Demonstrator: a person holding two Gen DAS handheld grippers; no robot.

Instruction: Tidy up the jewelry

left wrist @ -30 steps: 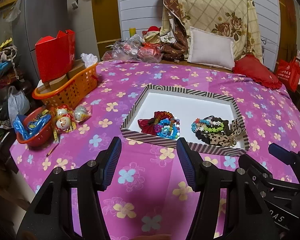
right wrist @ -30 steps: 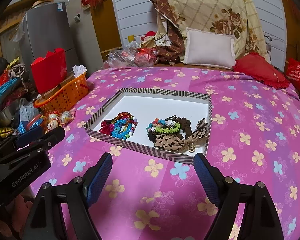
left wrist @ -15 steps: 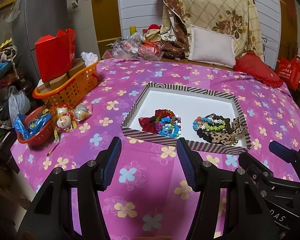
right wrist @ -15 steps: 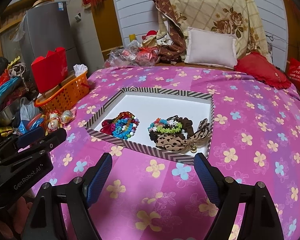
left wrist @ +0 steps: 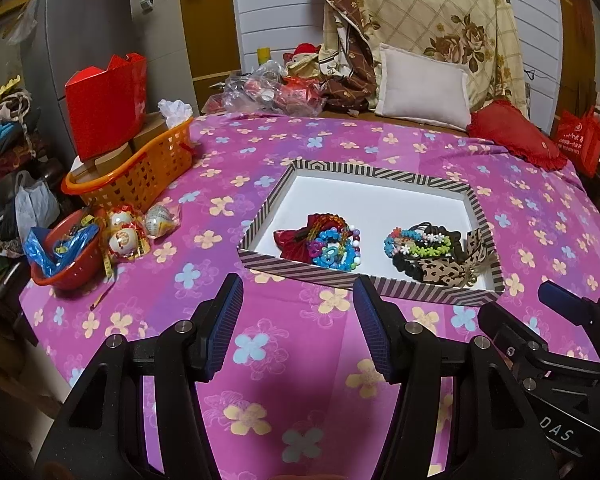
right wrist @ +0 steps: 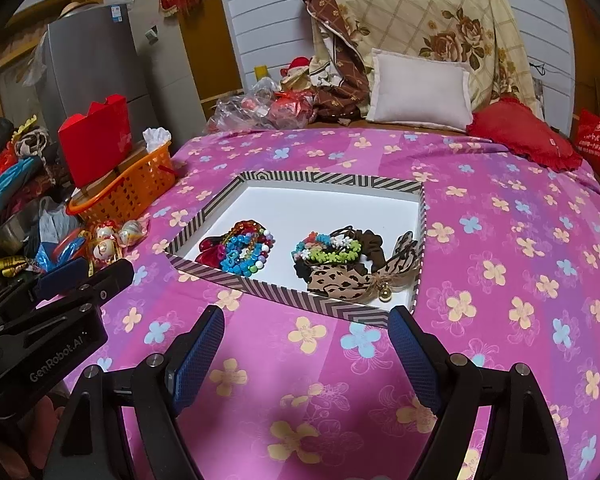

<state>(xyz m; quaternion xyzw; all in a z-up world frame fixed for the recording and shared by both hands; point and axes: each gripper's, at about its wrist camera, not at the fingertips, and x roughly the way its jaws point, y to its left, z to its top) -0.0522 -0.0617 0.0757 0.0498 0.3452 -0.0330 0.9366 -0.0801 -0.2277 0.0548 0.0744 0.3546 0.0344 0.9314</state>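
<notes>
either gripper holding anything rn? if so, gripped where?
Nothing held. Left gripper and right gripper are both open over the tablecloth, short of the striped box; the jewelry lies inside it.

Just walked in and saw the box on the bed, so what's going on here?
A person holds two black grippers with blue pads, the left gripper and the right gripper, both open and empty, above the pink flowered cloth. Ahead lies a shallow striped-rim box with a white floor. Inside are two separate piles: colourful beaded bracelets and hair ties with a leopard-print bow. Nothing is being gripped.
</notes>
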